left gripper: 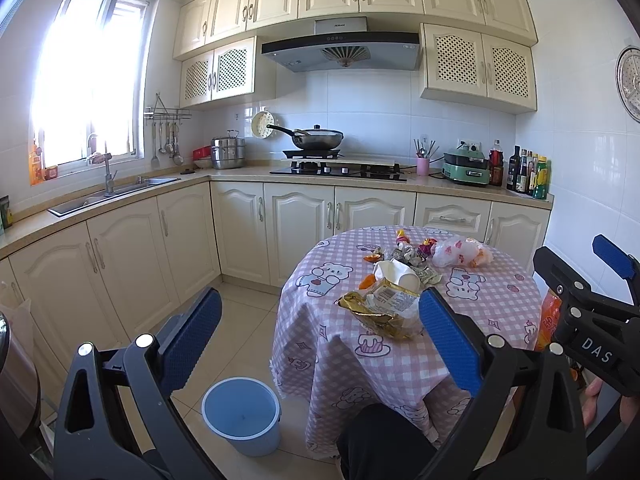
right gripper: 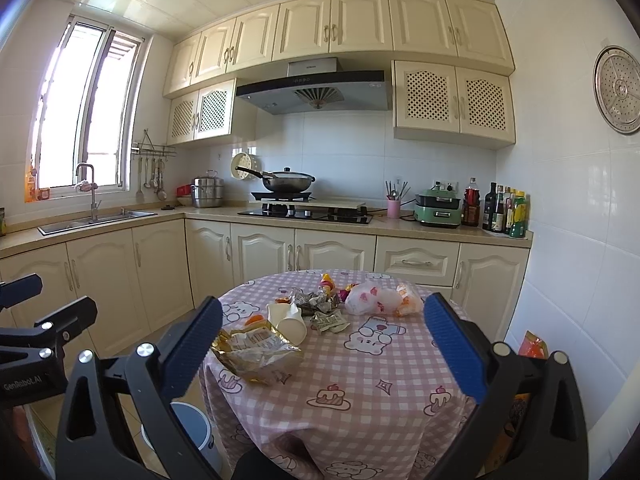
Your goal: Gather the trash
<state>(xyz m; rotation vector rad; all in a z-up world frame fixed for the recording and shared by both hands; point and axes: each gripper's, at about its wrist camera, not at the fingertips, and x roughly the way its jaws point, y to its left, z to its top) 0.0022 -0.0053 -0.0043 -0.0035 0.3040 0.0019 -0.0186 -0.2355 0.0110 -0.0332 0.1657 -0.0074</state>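
Trash lies in a heap on the round table with a pink checked cloth (left gripper: 400,364). It includes a torn gold snack bag (left gripper: 380,314) (right gripper: 256,350), a tipped white paper cup (left gripper: 398,274) (right gripper: 291,323), crumpled wrappers (left gripper: 408,256) (right gripper: 322,306) and a knotted white plastic bag (left gripper: 460,252) (right gripper: 374,298). A blue bucket (left gripper: 240,414) (right gripper: 194,428) stands on the floor left of the table. My left gripper (left gripper: 320,340) is open, above the table's near left edge, with nothing between its fingers. My right gripper (right gripper: 322,348) is open above the table's near side, also holding nothing.
A person's dark knee (left gripper: 380,440) sits under the table's near edge. An orange packet (left gripper: 550,320) stands at the right by the wall. Cream cabinets, a sink (left gripper: 116,194) and a stove with a wok (left gripper: 318,140) line the far walls. Tiled floor (left gripper: 240,328) lies open left of the table.
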